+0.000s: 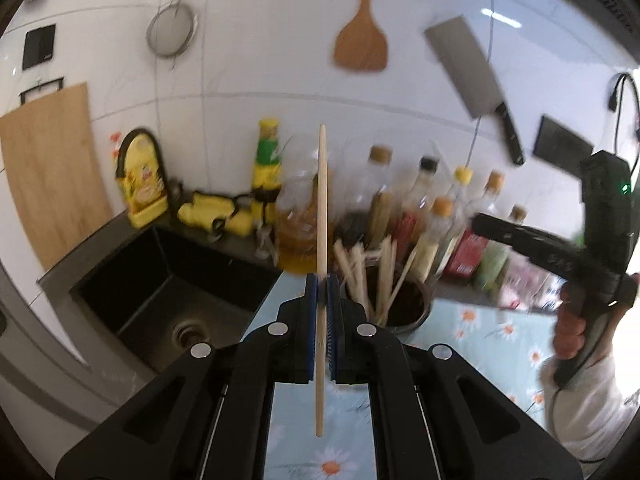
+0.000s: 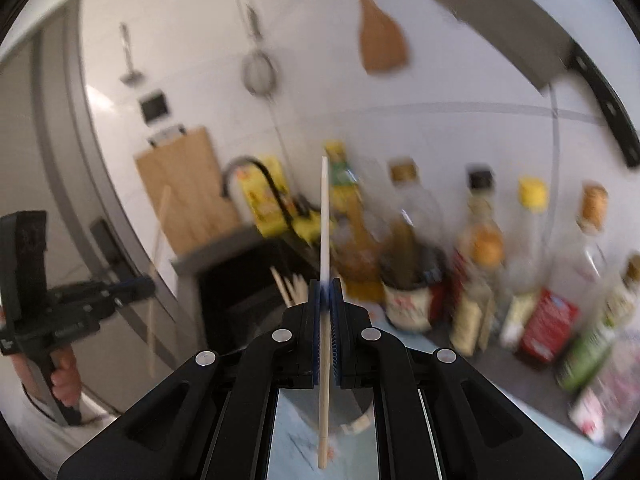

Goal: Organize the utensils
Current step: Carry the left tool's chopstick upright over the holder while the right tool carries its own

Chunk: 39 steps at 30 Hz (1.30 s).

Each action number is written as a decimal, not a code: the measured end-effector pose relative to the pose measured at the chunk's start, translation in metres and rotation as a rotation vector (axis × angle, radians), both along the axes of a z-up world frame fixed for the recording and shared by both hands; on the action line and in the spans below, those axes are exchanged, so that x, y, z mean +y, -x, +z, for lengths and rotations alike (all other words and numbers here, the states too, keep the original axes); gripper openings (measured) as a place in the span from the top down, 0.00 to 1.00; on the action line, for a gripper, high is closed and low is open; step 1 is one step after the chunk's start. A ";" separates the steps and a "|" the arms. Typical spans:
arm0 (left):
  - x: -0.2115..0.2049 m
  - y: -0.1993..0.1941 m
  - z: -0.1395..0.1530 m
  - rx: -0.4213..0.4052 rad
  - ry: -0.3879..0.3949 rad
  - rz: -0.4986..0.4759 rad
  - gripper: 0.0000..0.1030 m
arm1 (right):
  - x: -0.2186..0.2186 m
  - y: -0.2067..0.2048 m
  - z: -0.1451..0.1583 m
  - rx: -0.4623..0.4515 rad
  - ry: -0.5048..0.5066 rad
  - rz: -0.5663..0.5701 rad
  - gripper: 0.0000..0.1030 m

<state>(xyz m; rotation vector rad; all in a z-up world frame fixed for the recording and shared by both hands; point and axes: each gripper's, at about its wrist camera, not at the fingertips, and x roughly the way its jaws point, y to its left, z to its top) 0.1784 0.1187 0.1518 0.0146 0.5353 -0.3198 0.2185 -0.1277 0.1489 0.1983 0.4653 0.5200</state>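
My left gripper is shut on a wooden chopstick that stands upright between the blue pads, above the counter. Just beyond it a dark round holder holds several chopsticks. My right gripper is shut on another chopstick, also upright. The right gripper shows in the left wrist view at the right, held by a hand. The left gripper shows in the right wrist view at the left with its chopstick. Chopstick tips in the holder poke up left of my right fingers.
A black sink lies left of the holder. Oil and sauce bottles line the back wall. A cleaver, wooden spatula and strainer hang on the white tiles. A cutting board leans at left. A daisy-print cloth covers the counter.
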 end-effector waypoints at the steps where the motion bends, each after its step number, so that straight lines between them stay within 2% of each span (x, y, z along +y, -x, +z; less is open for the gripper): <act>1: -0.003 -0.002 0.004 -0.016 0.008 -0.016 0.95 | 0.003 0.000 0.004 -0.044 -0.037 0.041 0.96; 4: -0.009 -0.009 0.012 -0.081 0.057 -0.048 0.95 | 0.009 0.002 0.010 -0.159 -0.089 0.066 0.96; 7: -0.012 -0.018 0.013 -0.124 0.154 -0.099 0.95 | 0.010 -0.002 0.009 -0.209 -0.141 0.075 0.96; 10: -0.020 -0.026 0.008 -0.167 0.187 -0.108 0.95 | 0.011 -0.011 0.004 -0.215 -0.170 0.083 0.95; 15: -0.026 -0.044 -0.005 -0.173 0.267 -0.150 0.95 | 0.010 -0.026 -0.010 -0.195 -0.215 0.071 0.95; 20: -0.028 -0.060 -0.018 -0.181 0.304 -0.180 0.95 | 0.014 -0.037 -0.026 -0.189 -0.229 0.058 0.95; 39: -0.043 -0.092 -0.056 -0.101 0.218 -0.299 0.95 | 0.030 -0.039 -0.068 -0.101 -0.100 -0.073 0.95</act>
